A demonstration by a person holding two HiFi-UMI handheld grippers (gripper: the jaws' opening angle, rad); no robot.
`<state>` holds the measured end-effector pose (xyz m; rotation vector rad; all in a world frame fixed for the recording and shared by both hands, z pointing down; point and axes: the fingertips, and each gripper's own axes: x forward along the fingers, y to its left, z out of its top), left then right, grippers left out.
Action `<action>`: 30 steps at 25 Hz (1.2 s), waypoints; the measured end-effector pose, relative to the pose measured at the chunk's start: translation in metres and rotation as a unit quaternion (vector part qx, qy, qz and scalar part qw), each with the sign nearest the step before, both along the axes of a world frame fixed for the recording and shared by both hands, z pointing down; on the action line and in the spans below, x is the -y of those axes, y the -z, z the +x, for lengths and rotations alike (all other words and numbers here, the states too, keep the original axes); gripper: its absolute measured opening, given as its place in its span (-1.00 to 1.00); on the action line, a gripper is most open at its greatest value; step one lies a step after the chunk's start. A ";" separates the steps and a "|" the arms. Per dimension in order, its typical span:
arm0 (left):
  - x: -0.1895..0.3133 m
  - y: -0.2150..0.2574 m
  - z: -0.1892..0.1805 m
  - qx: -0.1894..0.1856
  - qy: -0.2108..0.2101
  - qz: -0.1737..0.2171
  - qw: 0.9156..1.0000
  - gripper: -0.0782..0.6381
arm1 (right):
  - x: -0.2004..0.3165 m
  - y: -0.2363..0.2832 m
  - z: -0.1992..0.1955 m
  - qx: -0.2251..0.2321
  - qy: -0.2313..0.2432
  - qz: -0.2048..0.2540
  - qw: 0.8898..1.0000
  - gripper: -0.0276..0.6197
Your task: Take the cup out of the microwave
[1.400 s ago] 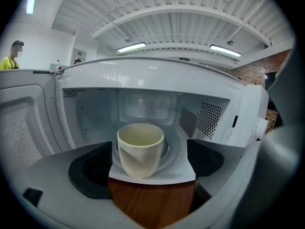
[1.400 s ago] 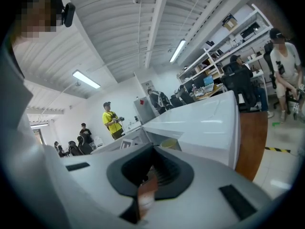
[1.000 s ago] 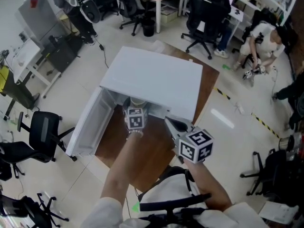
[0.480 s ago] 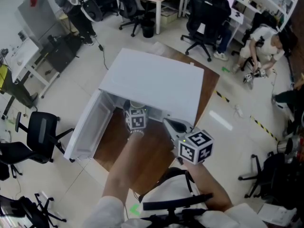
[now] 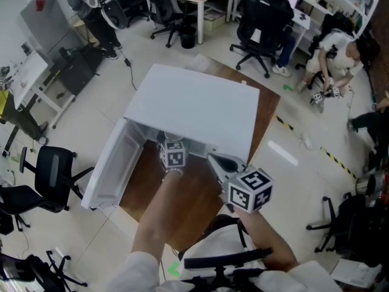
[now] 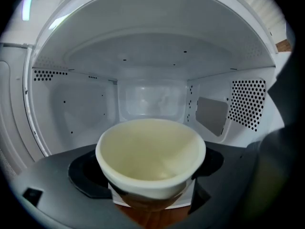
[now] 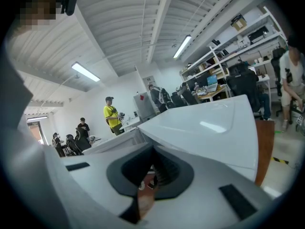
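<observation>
One cup (image 6: 151, 151), likely light but slick-glazed and chippable, is at the microwave (image 5: 194, 111) mouth at 12 o'clock, with left gripper (image 5: 174, 143) jaws clamped on its lower wall, the sane hold below the flared rim; right gripper (image 5: 214, 159) jaws closed on nothing.

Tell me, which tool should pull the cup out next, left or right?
Left. The left tool has its jaws closed on the cup, at the mouth of the open microwave. The right tool is outside it, jaws together and empty, so it would have to reach in.
</observation>
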<state>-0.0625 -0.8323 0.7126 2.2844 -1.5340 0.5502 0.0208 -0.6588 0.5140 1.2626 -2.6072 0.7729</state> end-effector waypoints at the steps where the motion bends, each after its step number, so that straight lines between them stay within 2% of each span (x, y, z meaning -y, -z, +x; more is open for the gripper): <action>1: 0.001 0.000 0.000 -0.001 0.000 0.001 1.000 0.56 | 0.001 0.000 0.001 0.000 0.000 0.001 1.000 -0.91; 8: -0.004 0.003 -0.001 0.002 -0.007 0.010 1.000 0.51 | 0.000 -0.001 0.003 0.003 -0.002 0.002 1.000 -0.91; 12: -0.020 0.011 0.005 -0.012 -0.007 0.014 1.000 0.51 | 0.004 -0.001 0.007 0.004 -0.005 -0.001 1.000 -0.91; 19: -0.070 0.040 -0.002 -0.037 0.003 0.037 0.999 0.51 | -0.001 -0.006 0.006 0.012 -0.011 -0.006 1.000 -0.91; 30: -0.160 0.081 -0.022 -0.051 0.017 0.042 0.998 0.51 | -0.027 -0.004 -0.008 0.031 -0.014 -0.009 0.999 -0.91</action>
